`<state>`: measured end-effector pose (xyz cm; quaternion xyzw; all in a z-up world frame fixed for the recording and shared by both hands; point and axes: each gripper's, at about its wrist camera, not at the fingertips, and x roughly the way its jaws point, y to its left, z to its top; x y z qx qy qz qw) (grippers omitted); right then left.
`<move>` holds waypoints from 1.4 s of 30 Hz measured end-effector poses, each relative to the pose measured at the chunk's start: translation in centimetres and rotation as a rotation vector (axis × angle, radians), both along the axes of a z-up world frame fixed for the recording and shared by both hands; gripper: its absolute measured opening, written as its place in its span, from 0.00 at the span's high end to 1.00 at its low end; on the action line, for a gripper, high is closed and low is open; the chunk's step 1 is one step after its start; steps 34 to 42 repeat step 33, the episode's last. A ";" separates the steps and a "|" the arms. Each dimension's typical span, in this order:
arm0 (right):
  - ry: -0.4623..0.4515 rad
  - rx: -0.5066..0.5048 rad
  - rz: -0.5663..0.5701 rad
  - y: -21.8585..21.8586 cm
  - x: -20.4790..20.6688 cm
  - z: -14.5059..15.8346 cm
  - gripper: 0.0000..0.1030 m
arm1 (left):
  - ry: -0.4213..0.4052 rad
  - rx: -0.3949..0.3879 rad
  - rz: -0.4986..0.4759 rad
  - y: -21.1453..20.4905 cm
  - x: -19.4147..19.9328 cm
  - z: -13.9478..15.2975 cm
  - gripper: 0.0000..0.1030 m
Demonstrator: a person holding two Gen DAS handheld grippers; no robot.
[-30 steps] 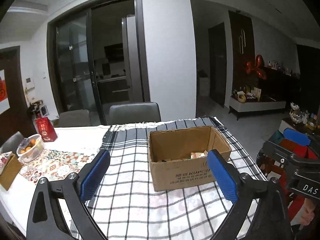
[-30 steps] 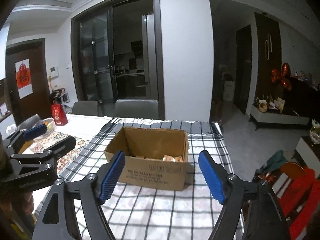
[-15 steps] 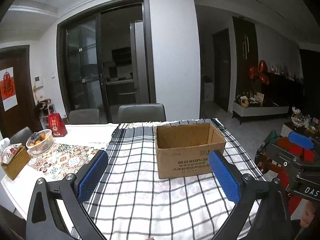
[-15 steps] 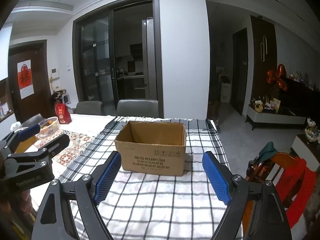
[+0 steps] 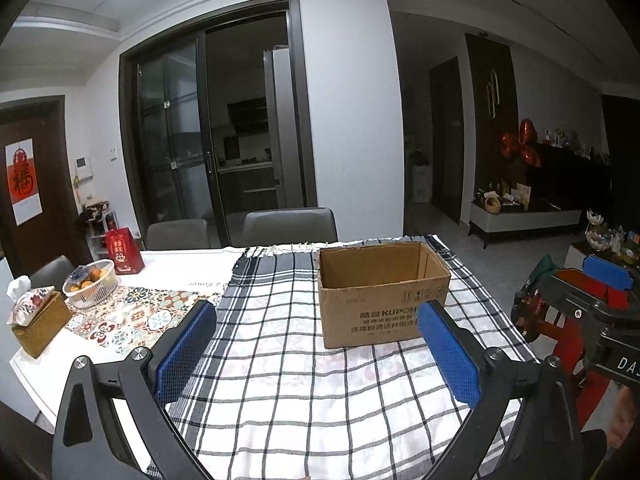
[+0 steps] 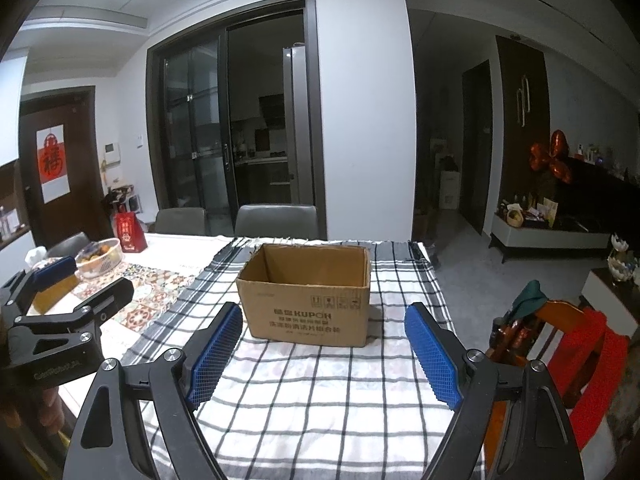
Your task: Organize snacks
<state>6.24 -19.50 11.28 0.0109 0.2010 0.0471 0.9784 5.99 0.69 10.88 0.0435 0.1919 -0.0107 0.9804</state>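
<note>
An open brown cardboard box [image 5: 384, 300] [image 6: 308, 300] stands on the black-and-white checked cloth [image 5: 280, 368] in the far half of the table. From this low angle its contents are hidden. My left gripper [image 5: 316, 354] hangs over the near part of the cloth, short of the box, open with nothing between its blue pads. My right gripper [image 6: 324, 354] is beside it on the right, also short of the box, open and holding nothing. Each gripper shows at the edge of the other's view, the left gripper [image 6: 60, 292] and the right gripper [image 5: 600, 292].
On the table's left end sit a tissue box [image 5: 38, 320], a white basket of fruit [image 5: 90, 284] and a red gift bag [image 5: 124, 256] by a patterned runner. Grey chairs [image 5: 290, 226] stand behind the table. A wooden chair draped in red cloth [image 6: 580, 344] is at the right.
Both grippers have drawn back from the box, which now looks smaller and farther away. The snacks seen inside it earlier have dropped out of sight behind its front wall.
</note>
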 end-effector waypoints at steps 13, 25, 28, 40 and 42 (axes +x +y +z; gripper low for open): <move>-0.006 0.011 0.004 -0.5 -0.3 0.3 0.19 | 0.003 0.011 -0.004 -0.5 -0.4 0.0 0.00; -0.004 0.018 0.003 -0.7 -0.3 0.2 0.19 | 0.005 0.012 -0.005 -0.6 -0.5 0.0 0.00; -0.005 0.016 0.003 -0.7 -0.4 0.2 0.19 | 0.004 0.012 -0.005 -0.6 -0.4 0.0 0.00; -0.006 0.016 0.002 -0.8 -0.3 0.2 0.19 | 0.005 0.011 -0.005 -0.7 -0.5 -0.1 0.00; -0.006 0.016 0.002 -0.8 -0.3 0.2 0.19 | 0.005 0.011 -0.005 -0.7 -0.5 -0.1 0.00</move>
